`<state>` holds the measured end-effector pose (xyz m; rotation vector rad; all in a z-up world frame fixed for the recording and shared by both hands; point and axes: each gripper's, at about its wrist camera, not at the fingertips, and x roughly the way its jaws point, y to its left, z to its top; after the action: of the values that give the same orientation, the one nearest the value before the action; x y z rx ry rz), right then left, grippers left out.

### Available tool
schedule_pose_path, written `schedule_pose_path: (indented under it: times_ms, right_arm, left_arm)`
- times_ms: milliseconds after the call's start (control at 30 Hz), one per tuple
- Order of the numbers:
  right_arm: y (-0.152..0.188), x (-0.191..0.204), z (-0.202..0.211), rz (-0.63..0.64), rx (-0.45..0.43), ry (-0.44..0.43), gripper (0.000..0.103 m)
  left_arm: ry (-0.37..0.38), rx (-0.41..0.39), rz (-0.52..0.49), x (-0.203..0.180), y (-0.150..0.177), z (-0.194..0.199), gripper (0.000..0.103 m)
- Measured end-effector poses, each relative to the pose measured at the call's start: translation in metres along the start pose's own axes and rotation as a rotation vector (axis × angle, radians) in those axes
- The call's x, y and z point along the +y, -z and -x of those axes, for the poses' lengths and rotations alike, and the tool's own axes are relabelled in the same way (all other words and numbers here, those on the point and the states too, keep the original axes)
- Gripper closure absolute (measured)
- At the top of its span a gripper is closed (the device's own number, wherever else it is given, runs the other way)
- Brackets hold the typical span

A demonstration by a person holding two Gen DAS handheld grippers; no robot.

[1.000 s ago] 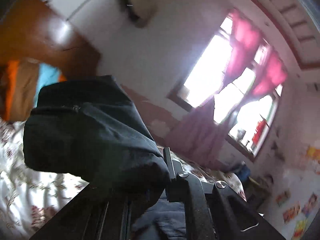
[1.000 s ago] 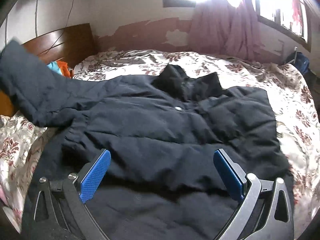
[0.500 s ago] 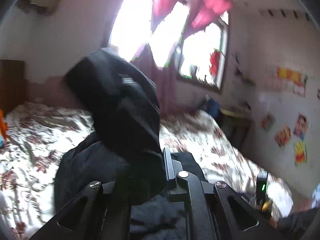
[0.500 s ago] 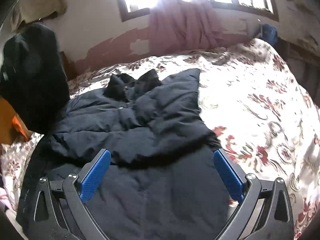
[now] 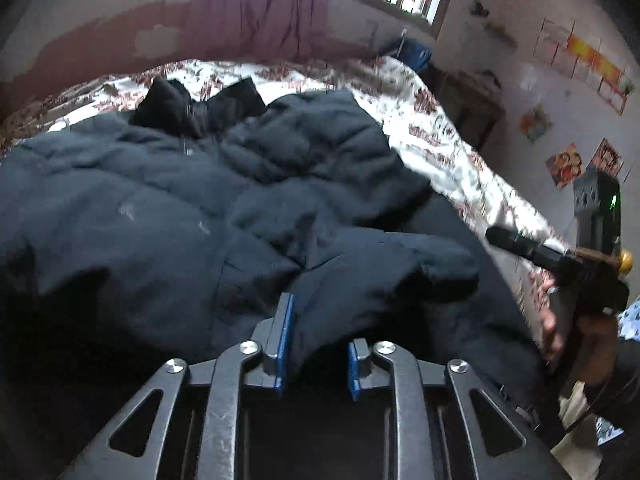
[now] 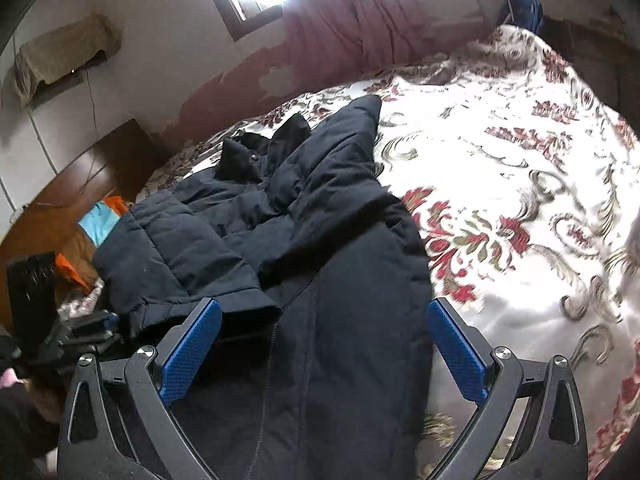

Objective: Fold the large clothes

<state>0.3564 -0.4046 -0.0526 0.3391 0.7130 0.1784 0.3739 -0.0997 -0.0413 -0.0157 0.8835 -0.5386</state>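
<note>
A large dark navy padded jacket [image 5: 180,208] lies spread on the bed, its collar at the far side. One sleeve [image 5: 384,276] is folded across the jacket's front. My left gripper [image 5: 316,344] is shut on that sleeve's cuff, low over the jacket. In the right wrist view the jacket [image 6: 320,280] fills the middle, the folded sleeve [image 6: 180,256] on its left. My right gripper [image 6: 324,352] is open and empty, its blue pads wide apart above the jacket's lower front. The right gripper also shows in the left wrist view [image 5: 552,256].
A floral bedspread [image 6: 520,184] covers the bed to the right. A wooden headboard [image 6: 80,184] stands at the left, with orange and blue cloth [image 6: 100,224] beside it. Pink curtains [image 6: 360,12] hang under the window on the far wall.
My left gripper has swung the held sleeve from high in the air down across the jacket's front. My right gripper has shifted right, staying open over the jacket.
</note>
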Motion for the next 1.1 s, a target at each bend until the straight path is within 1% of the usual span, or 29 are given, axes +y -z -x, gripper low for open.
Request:
schedule_pose_path:
  times_ms: [33, 67, 100, 133, 167, 200, 267, 367, 500, 567, 633, 667, 700, 733, 767, 800, 900, 933, 967, 1000, 1033, 1067, 1100]
  right_arm:
    - [0.0, 0.0, -0.002, -0.017, 0.008, -0.02, 0.002]
    - [0.003, 0.001, -0.002, -0.028, 0.015, -0.034, 0.002]
    - [0.004, 0.001, -0.006, -0.048, 0.027, -0.055, 0.002]
    - [0.005, 0.001, -0.007, -0.061, 0.035, -0.068, 0.002]
    - [0.006, 0.002, -0.009, -0.071, 0.045, -0.083, 0.002]
    - [0.008, 0.003, -0.011, -0.08, 0.063, -0.098, 0.002]
    - [0.011, 0.006, -0.012, -0.09, 0.08, -0.121, 0.002]
    - [0.018, 0.014, -0.011, -0.079, 0.113, -0.144, 0.002]
    - [0.029, 0.033, -0.025, -0.05, 0.209, -0.181, 0.002]
    - [0.034, 0.044, -0.033, -0.04, 0.236, -0.174, 0.002]
    - [0.036, 0.051, -0.042, -0.037, 0.253, -0.119, 0.001]
    - [0.036, 0.054, -0.046, -0.047, 0.247, -0.088, 0.001]
    - [0.037, 0.057, -0.048, -0.06, 0.233, -0.072, 0.001]
    - [0.038, 0.06, -0.051, -0.074, 0.222, -0.067, 0.001]
    - [0.037, 0.063, -0.054, -0.086, 0.226, -0.083, 0.001]
    - [0.037, 0.066, -0.058, -0.105, 0.234, -0.102, 0.001]
    - [0.036, 0.075, -0.064, -0.126, 0.238, -0.115, 0.006]
    - [0.035, 0.079, -0.066, -0.132, 0.241, -0.112, 0.014]
    - [0.034, 0.08, -0.066, -0.139, 0.239, -0.119, 0.031]
    - [0.033, 0.08, -0.066, -0.149, 0.244, -0.129, 0.04]
    - [0.032, 0.081, -0.066, -0.162, 0.248, -0.115, 0.057]
    - [0.031, 0.081, -0.064, -0.164, 0.247, -0.08, 0.069]
    - [0.029, 0.083, -0.063, -0.152, 0.249, -0.05, 0.074]
  left_arm:
    - [0.005, 0.003, -0.006, -0.002, 0.003, 0.001, 0.076]
    - [0.011, 0.004, -0.01, -0.004, 0.002, 0.003, 0.065]
    - [0.022, 0.003, -0.014, -0.005, 0.006, 0.006, 0.059]
    - [0.042, -0.002, -0.016, -0.007, 0.009, 0.009, 0.026]
    - [0.077, -0.015, -0.01, -0.006, 0.009, 0.013, 0.0]
    - [0.106, -0.053, 0.005, -0.005, 0.012, 0.021, 0.0]
    - [0.115, -0.058, 0.016, -0.004, 0.012, 0.023, 0.0]
    - [0.105, -0.062, 0.055, 0.002, 0.02, 0.029, 0.0]
    - [0.071, -0.083, 0.12, 0.018, 0.041, 0.05, 0.0]
    - [0.035, -0.08, 0.16, 0.029, 0.053, 0.062, 0.0]
    - [-0.029, -0.071, 0.207, 0.045, 0.066, 0.075, 0.0]
    - [-0.078, -0.064, 0.228, 0.054, 0.071, 0.08, 0.0]
    - [-0.152, -0.048, 0.262, 0.068, 0.077, 0.087, 0.0]
    - [-0.188, -0.045, 0.286, 0.079, 0.081, 0.092, 0.0]
    - [-0.215, -0.049, 0.318, 0.09, 0.085, 0.098, 0.0]
    - [-0.237, -0.063, 0.37, 0.106, 0.092, 0.107, 0.0]
    - [-0.282, -0.083, 0.458, 0.133, 0.102, 0.124, 0.0]
    - [-0.299, -0.088, 0.475, 0.14, 0.104, 0.129, 0.0]
    - [-0.312, -0.093, 0.484, 0.144, 0.107, 0.134, 0.0]
    - [-0.323, -0.099, 0.489, 0.147, 0.109, 0.138, 0.0]
    - [-0.331, -0.103, 0.49, 0.149, 0.109, 0.141, 0.0]
    - [-0.337, -0.105, 0.491, 0.151, 0.11, 0.145, 0.0]
    - [-0.339, -0.106, 0.492, 0.152, 0.111, 0.147, 0.0]
